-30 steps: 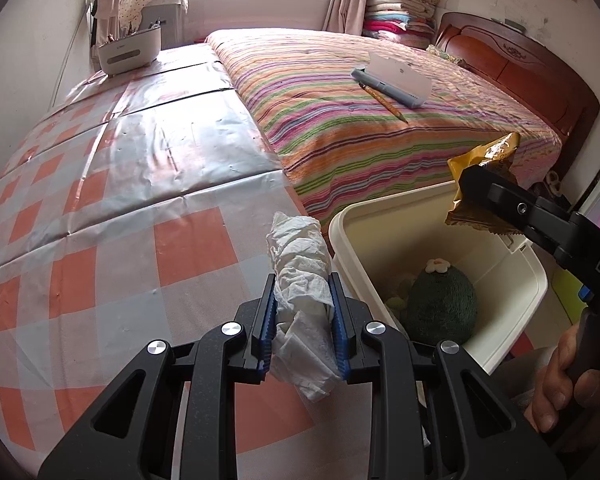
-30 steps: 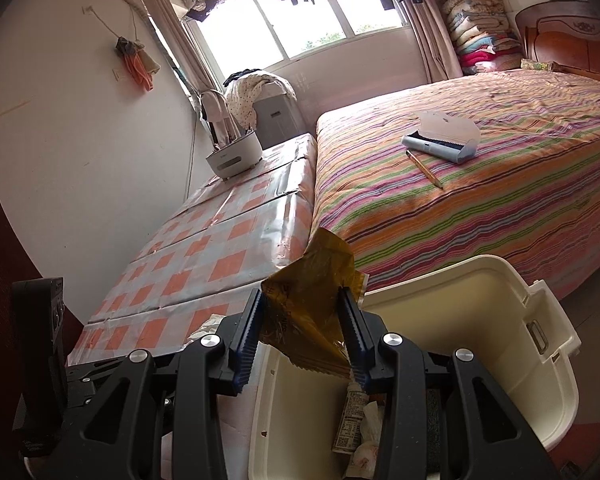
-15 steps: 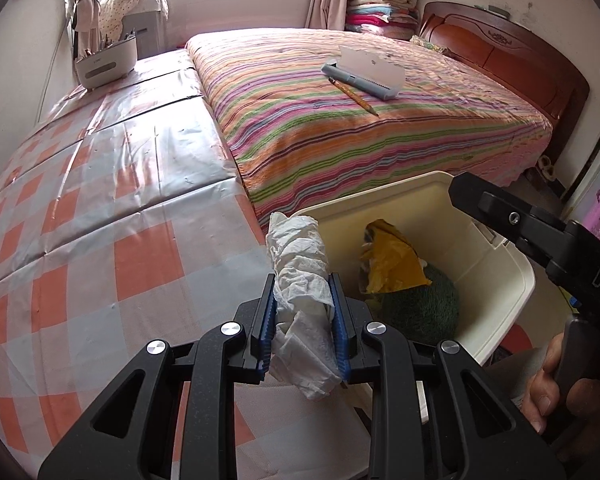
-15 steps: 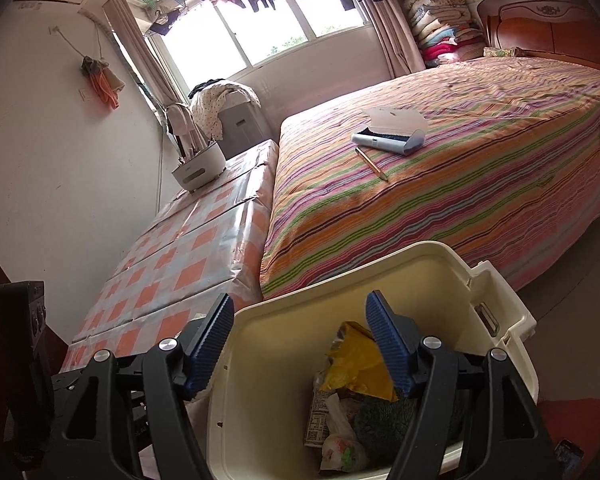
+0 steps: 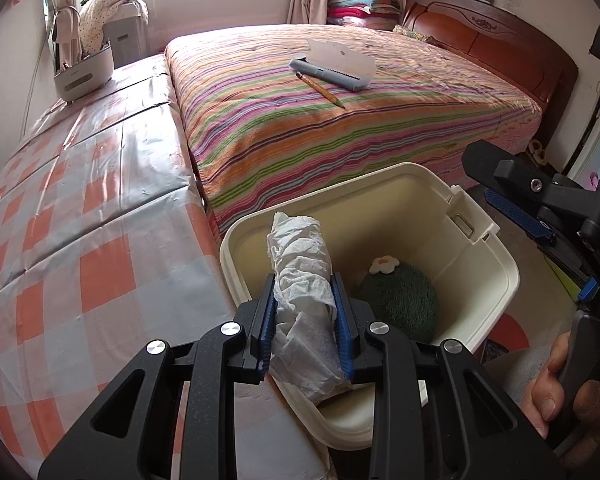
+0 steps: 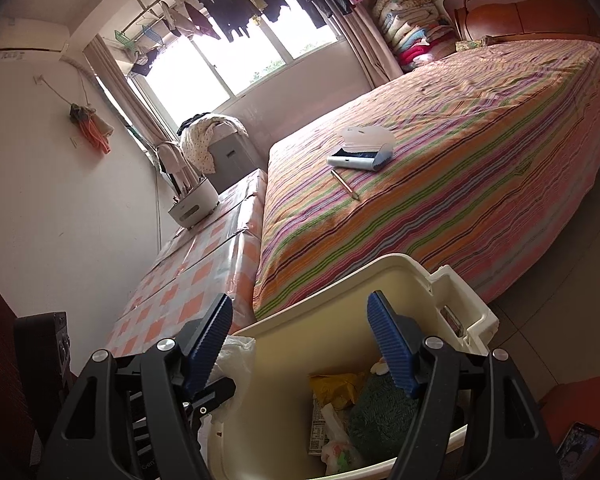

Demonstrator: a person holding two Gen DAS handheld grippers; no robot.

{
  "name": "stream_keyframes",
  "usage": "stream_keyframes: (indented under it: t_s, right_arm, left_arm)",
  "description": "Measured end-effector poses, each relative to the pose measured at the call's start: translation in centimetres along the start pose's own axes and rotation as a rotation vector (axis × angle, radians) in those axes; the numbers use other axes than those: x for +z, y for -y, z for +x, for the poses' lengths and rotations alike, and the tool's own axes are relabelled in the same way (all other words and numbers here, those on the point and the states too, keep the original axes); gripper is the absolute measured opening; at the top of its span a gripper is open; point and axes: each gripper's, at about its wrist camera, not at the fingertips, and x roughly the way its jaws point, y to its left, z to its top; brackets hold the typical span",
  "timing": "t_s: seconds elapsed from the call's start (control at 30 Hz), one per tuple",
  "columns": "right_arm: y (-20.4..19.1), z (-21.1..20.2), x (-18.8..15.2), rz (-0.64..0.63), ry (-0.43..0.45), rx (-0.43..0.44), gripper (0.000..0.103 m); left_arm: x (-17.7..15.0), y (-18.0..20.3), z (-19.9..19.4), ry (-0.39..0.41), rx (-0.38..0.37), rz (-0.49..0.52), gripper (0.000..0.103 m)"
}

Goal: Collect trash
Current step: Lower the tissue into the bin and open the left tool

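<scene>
The left claw [image 5: 304, 312] pinches a crumpled tissue [image 5: 302, 280] over the bin's [image 5: 508, 276] near rim; the right claw [image 6: 300, 344], spread wide and empty, hangs above the bin. Next, probably, the tissue drops in.

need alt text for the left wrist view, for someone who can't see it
The left gripper holds a crumpled white tissue in its jaws over the rim of a cream bin, which contains a green plush toy. A striped bed lies beyond, and the open right gripper is at right.
</scene>
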Motion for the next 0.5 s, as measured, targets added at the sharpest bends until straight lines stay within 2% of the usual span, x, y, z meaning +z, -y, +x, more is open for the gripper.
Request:
stream_keyframes:
  t_s: [0.07, 0.13, 0.27, 0.3, 0.5]
  right_arm:
    - [0.26, -0.24, 0.10, 0.014, 0.014, -0.002, 0.068]
    - [0.46, -0.41, 0.19, 0.023, 0.023, -0.003, 0.068]
    - [0.69, -0.56, 0.36, 0.033, 0.036, -0.008, 0.068]
    - [0.74, -0.61, 0.34, 0.036, 0.037, -0.009, 0.068]
    - [0.80, -0.61, 0.36, 0.038, 0.036, -0.014, 0.068]
  left_arm:
    - [0.08, 0.42, 0.29, -0.008, -0.008, 0.006, 0.027]
    - [0.17, 0.65, 0.53, -0.012, -0.015, 0.003, 0.032]
    - [0.31, 0.78, 0.53, 0.004, -0.023, -0.013, 0.067]
    - [0.31, 0.76, 0.40, 0.014, -0.018, -0.018, 0.074]
    - [0.01, 0.55, 0.20, 0.013, 0.000, -0.018, 0.079]
